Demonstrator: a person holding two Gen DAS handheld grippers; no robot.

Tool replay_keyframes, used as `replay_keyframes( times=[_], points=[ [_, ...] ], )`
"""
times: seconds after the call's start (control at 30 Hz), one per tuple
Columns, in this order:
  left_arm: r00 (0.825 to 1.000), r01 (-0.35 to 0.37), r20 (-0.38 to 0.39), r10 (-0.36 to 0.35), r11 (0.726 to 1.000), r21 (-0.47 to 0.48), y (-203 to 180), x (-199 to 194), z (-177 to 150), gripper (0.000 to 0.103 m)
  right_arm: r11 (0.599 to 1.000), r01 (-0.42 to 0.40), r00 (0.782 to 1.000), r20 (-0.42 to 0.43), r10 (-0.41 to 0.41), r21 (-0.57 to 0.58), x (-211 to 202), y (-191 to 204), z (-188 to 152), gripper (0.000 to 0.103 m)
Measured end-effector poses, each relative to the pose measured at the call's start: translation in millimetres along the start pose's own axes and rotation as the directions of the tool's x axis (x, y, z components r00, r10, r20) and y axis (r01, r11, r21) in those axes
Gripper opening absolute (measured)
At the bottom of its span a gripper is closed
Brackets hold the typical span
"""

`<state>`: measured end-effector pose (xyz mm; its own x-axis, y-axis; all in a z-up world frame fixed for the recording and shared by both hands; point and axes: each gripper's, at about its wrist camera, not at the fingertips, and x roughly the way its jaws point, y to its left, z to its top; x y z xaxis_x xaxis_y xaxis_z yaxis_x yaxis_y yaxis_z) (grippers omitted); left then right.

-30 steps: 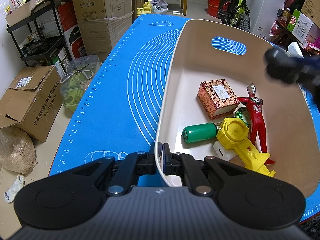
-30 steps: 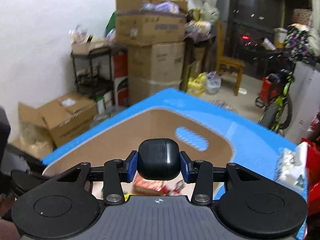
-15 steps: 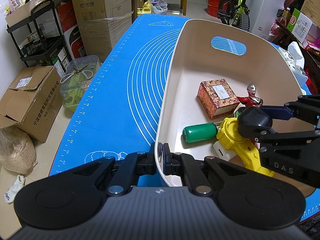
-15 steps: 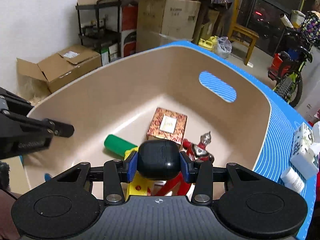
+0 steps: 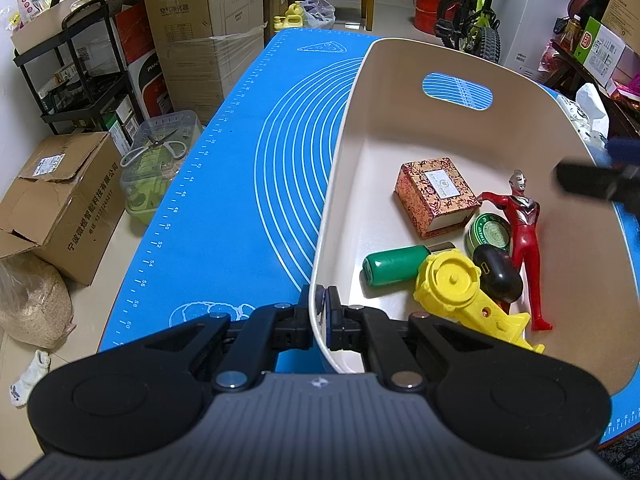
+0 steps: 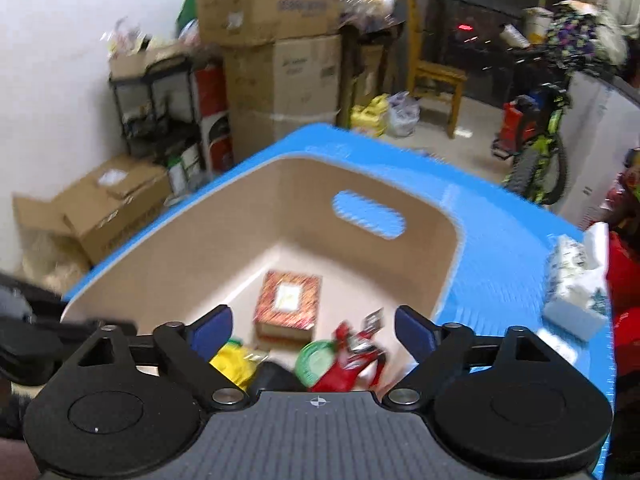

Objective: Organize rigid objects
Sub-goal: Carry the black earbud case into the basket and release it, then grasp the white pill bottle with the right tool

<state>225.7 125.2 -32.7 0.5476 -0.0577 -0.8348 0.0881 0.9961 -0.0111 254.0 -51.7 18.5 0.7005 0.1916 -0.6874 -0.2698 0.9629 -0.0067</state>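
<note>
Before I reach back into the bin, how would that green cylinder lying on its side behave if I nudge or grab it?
The green cylinder lies on its side on the smooth bin floor, so a nudge across its length would probably roll it. The yellow toy touches one end and may stop it sliding that way. It looks rigid and glossy, so fingers could slip unless they close squarely across it.

1. I see the bin [image 5: 344, 168] sitting on the mat [image 5: 240, 200].
2. In the bin: box [image 5: 436, 196] toward the far end, figurine [image 5: 524, 236] right of it.
3. Tin [image 5: 490, 232] lies between box and case [image 5: 498, 272]; cylinder [image 5: 396, 266] left of the reel [image 5: 452, 284].
</note>
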Motion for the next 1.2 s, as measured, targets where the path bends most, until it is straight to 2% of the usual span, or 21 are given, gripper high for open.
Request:
replay_keyframes(
  times=[0.2, 0.37, 0.53, 0.67, 0.8, 0.93, 1.0, 1.1, 1.2],
  points=[
    [1.000, 0.000, 0.000, 0.000, 1.000, 0.000, 0.0, 0.0, 0.0, 0.007, 0.989, 0.108, 0.994, 0.021, -0.111, 0.097, -7.3, -50.2, 7.4, 0.097],
    [1.000, 0.000, 0.000, 0.000, 1.000, 0.000, 0.2, 0.0, -0.1, 0.007, 0.967, 0.198, 0.979, 0.014, -0.203, 0.163, 2.0, -97.8, -5.2, 0.098],
    [1.000, 0.000, -0.001, 0.000, 1.000, 0.001, 0.0, 0.0, 0.1, 0.007, 0.929, 0.272, 0.962, -0.060, -0.266, 0.252, 25.6, -143.7, -26.4, 0.098],
    [1.000, 0.001, -0.001, -0.001, 1.000, 0.000, -0.1, 0.5, -0.4, 0.007, 0.892, 0.340, 0.940, -0.128, -0.316, 0.298, 51.3, -173.6, -43.9, 0.098],
    [1.000, 0.000, -0.001, 0.000, 1.000, 0.000, 0.0, 0.5, -0.2, 0.007, 0.869, 0.358, 0.932, -0.186, -0.311, 0.342, 74.7, -192.0, -58.2, 0.098],
    [1.000, -0.001, -0.003, 0.001, 1.000, 0.003, -0.7, 1.1, -0.7, 0.007, 0.851, 0.371, 0.927, -0.205, -0.314, 0.372, 92.3, -204.2, -67.1, 0.098],
    [1.000, 0.000, -0.003, 0.000, 1.000, 0.005, -1.0, 1.1, -1.0, 0.007, 0.829, 0.375, 0.926, -0.221, -0.308, 0.415, 100.8, -212.3, -71.1, 0.098],
    [1.000, 0.000, -0.003, 0.000, 1.000, 0.005, -0.7, 1.2, -0.9, 0.007, 0.795, 0.377, 0.926, -0.219, -0.309, 0.475, 111.5, -225.7, -76.5, 0.098],
    [1.000, 0.000, -0.003, 0.000, 1.000, 0.005, -0.9, 1.2, -0.9, 0.007, 0.778, 0.388, 0.922, -0.210, -0.326, 0.494, 120.3, -230.4, -78.3, 0.098]
  ],
)
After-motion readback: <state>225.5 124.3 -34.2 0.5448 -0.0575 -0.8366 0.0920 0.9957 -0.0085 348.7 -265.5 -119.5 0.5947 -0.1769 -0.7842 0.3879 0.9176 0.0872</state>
